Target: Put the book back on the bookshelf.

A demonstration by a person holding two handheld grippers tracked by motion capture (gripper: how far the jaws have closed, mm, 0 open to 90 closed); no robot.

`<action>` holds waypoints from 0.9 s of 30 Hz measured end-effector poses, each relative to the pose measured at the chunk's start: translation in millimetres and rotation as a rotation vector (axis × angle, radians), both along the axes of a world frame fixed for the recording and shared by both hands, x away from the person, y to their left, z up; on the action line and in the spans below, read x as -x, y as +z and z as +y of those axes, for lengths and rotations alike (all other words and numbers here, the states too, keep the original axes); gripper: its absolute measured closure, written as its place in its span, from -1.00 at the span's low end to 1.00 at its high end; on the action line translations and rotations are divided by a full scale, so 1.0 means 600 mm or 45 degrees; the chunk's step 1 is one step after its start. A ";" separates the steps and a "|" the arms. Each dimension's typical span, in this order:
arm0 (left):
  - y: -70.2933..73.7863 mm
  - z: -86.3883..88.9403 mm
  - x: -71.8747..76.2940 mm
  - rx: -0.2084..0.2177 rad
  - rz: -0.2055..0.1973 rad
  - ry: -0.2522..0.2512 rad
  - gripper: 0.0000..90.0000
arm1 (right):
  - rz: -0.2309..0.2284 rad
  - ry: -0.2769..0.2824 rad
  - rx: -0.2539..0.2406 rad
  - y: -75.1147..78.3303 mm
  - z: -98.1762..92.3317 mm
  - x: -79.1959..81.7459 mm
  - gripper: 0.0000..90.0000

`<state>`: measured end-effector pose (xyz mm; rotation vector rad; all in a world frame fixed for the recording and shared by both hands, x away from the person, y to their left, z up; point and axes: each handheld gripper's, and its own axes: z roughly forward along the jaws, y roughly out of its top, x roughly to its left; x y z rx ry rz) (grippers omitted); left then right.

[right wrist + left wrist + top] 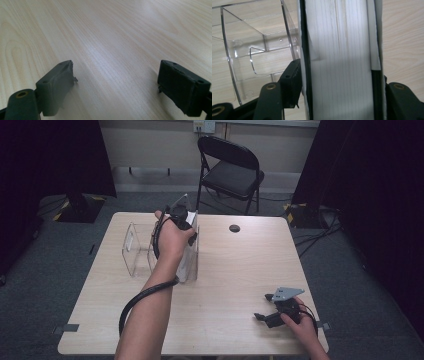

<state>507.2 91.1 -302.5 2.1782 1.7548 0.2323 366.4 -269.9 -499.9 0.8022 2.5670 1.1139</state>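
While the person's left hand (172,240) is reaching over the far left part of the table (235,270) in the high view, the left gripper (186,226) is pointing down onto a thick book (189,260) standing upright in a clear plastic holder (136,251); the right gripper (267,309) is resting near the right front corner. In the left gripper view, the jaws are flanking the book (339,62), the left pad sitting slightly off its cover, beside the holder (244,52). In the right gripper view, the jaws are standing wide apart over bare wood (105,37), gripping nothing.
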 end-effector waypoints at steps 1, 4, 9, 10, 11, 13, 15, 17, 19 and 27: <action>0.000 0.000 0.000 0.000 0.000 0.000 -0.07 | 0.000 0.000 0.000 0.000 0.000 0.000 -0.72; 0.002 0.002 0.003 0.003 0.011 -0.026 -0.07 | -0.001 0.001 0.001 0.000 0.000 0.000 -0.72; 0.004 0.006 0.007 0.019 0.023 -0.008 -0.08 | -0.003 0.002 0.001 0.000 0.000 -0.001 -0.72; 0.004 0.006 0.008 0.021 0.022 -0.005 -0.09 | -0.003 0.002 0.001 0.000 0.000 -0.001 -0.72; 0.004 0.007 0.010 0.026 0.025 -0.004 -0.09 | -0.003 0.002 0.001 0.000 0.000 -0.001 -0.72; 0.004 0.009 0.011 0.012 0.020 -0.020 -0.10 | -0.003 0.002 0.001 0.000 0.000 -0.001 -0.72; 0.006 0.007 0.014 0.015 0.011 -0.024 -0.10 | -0.003 0.003 0.001 0.000 0.000 -0.001 -0.72; 0.008 0.006 0.015 0.014 0.014 -0.043 -0.09 | -0.001 0.001 0.001 0.000 0.000 -0.001 -0.72; 0.010 0.005 0.018 0.019 0.017 -0.048 -0.09 | 0.001 0.001 0.001 0.000 0.000 0.000 -0.72; 0.011 0.013 0.024 0.038 0.027 -0.049 -0.12 | 0.000 0.001 0.002 0.000 0.001 -0.001 -0.72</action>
